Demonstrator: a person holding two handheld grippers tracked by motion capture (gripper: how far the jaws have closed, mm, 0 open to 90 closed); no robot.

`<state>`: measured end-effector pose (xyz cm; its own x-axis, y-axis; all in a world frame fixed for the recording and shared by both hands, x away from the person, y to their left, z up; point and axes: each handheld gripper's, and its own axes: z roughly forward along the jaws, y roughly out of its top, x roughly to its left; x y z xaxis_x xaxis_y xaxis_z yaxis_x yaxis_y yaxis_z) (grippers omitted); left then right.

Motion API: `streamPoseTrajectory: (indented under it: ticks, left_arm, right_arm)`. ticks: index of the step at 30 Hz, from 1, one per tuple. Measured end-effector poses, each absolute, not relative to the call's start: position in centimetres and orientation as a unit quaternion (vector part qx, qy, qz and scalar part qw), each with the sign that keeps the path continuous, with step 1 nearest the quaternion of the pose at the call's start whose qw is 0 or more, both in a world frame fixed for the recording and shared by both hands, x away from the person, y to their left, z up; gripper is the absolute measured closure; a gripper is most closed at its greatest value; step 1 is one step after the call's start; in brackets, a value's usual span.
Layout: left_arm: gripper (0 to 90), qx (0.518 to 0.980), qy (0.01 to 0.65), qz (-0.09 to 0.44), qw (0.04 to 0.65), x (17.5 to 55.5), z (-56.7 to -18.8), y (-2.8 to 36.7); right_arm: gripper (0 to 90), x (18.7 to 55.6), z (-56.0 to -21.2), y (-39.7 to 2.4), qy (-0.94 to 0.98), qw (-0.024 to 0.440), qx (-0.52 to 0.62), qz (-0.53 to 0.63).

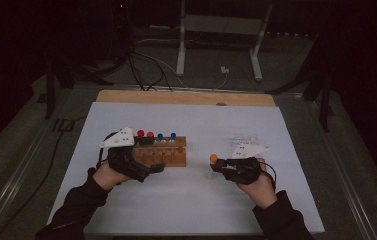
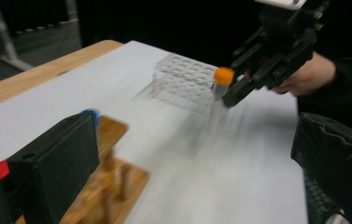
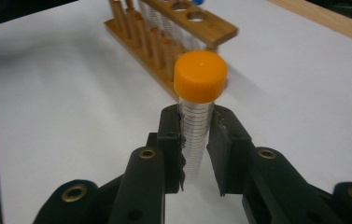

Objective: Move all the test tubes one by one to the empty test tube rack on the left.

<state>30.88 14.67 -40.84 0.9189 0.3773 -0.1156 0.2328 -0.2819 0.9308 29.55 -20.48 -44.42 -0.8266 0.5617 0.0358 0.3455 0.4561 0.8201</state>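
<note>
The right gripper [image 1: 218, 165] has its black jaws closed on a clear plastic tube with an orange screw cap [image 3: 200, 77]. The pads press the marked wall just below the cap, probably so the tube hangs straight and its bottom stays free to enter a hole. In the high view the tube is at about 3 o'clock from the wooden rack [image 1: 162, 152], well apart from it, above the white table sheet [image 1: 191, 200].

The left gripper [image 1: 157, 165] lies at the rack's near long side. Its jaws stand wide apart; one seems to touch the wood, perhaps to steady the rack, but I cannot tell this surely. The rack is brown, with round holes and peg-like posts, and carries red-capped [image 1: 140, 133] and blue-capped tubes [image 1: 173, 135].

A transparent plastic grid rack [image 2: 185, 79] stands at 12 o'clock from the right hand.
</note>
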Motion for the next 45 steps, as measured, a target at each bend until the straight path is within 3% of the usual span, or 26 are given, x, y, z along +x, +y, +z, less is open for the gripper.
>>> streamPoseTrajectory:
  ticks: [12, 22, 42, 45]
  left_arm:
    - [7.7, 0.800, 0.152, 0.028, 0.580, 31.3, -40.6, 8.8]
    - [36.6, 0.803, 0.147, 0.014, 0.577, 31.6, -41.9, 6.0]
    - [69.4, 0.818, 0.127, 0.002, 0.561, 32.0, -43.1, 3.9]
    - [70.8, 0.817, 0.127, 0.007, 0.562, 32.0, -43.1, 3.9]
  right_arm:
    - [75.5, 28.4, -44.5, -19.3, 0.850, 0.111, 0.249, 0.450]
    - [75.5, 28.2, -44.1, -19.1, 0.849, 0.115, 0.241, 0.456]
    - [75.4, 27.9, -43.7, -18.9, 0.848, 0.119, 0.239, 0.457]
    - [75.4, 27.9, -43.8, -18.9, 0.848, 0.119, 0.242, 0.456]
